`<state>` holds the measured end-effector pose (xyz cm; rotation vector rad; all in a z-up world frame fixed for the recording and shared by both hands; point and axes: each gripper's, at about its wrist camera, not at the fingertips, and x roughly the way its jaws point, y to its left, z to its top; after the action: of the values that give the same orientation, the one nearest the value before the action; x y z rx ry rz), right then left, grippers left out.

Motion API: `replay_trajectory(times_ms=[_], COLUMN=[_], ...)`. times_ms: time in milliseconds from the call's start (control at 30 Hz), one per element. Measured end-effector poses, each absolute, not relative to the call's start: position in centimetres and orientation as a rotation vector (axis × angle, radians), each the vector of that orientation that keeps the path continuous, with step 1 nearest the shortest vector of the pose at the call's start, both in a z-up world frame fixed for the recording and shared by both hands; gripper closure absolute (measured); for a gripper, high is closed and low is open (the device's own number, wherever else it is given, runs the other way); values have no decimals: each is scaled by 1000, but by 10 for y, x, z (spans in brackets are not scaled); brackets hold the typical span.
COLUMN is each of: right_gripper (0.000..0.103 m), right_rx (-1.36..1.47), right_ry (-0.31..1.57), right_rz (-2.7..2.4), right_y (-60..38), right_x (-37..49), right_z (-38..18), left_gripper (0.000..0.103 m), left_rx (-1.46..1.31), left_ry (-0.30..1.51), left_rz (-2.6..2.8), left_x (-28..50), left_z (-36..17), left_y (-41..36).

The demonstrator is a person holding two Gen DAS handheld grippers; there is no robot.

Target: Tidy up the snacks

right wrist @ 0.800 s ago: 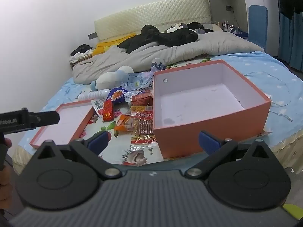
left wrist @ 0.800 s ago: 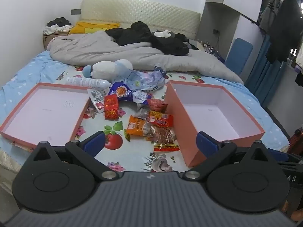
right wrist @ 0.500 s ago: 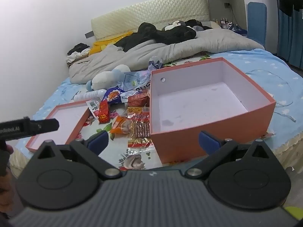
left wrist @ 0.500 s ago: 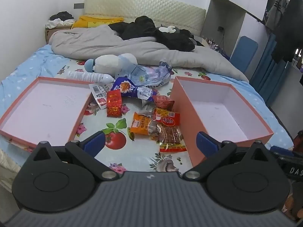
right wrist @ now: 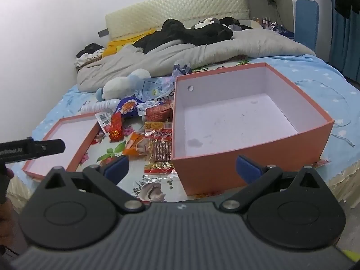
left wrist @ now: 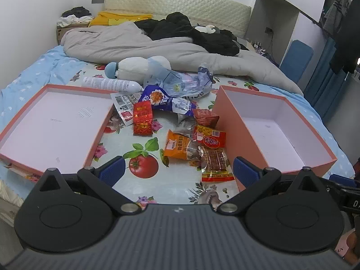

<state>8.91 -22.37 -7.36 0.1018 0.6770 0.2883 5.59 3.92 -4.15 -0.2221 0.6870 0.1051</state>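
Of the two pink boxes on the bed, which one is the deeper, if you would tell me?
The deep pink box right of the snack pile: its walls stand tall, while the shallow pink lid on the left has only a low rim.

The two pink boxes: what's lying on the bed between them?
Between the deep box and the shallow lid lies a heap of snack packets on the flowery sheet. The left wrist view shows it best.

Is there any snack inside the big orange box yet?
No, the deep orange box shows only its bare pale floor; the snack packets lie beside it on the bed.
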Motion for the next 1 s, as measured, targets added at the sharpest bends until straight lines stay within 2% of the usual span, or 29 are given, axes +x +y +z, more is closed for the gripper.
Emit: replay_trajectory(times_ms=[1000], right_gripper=[0], right_rx=[71], right_ry=[704], right_rz=[324], right_y=[-215], right_x=[81], right_z=[-83], left_gripper=[0], left_rx=[-233], left_ry=[726], left_rz=[117], left_x=[44], left_z=[-56], left_y=[39])
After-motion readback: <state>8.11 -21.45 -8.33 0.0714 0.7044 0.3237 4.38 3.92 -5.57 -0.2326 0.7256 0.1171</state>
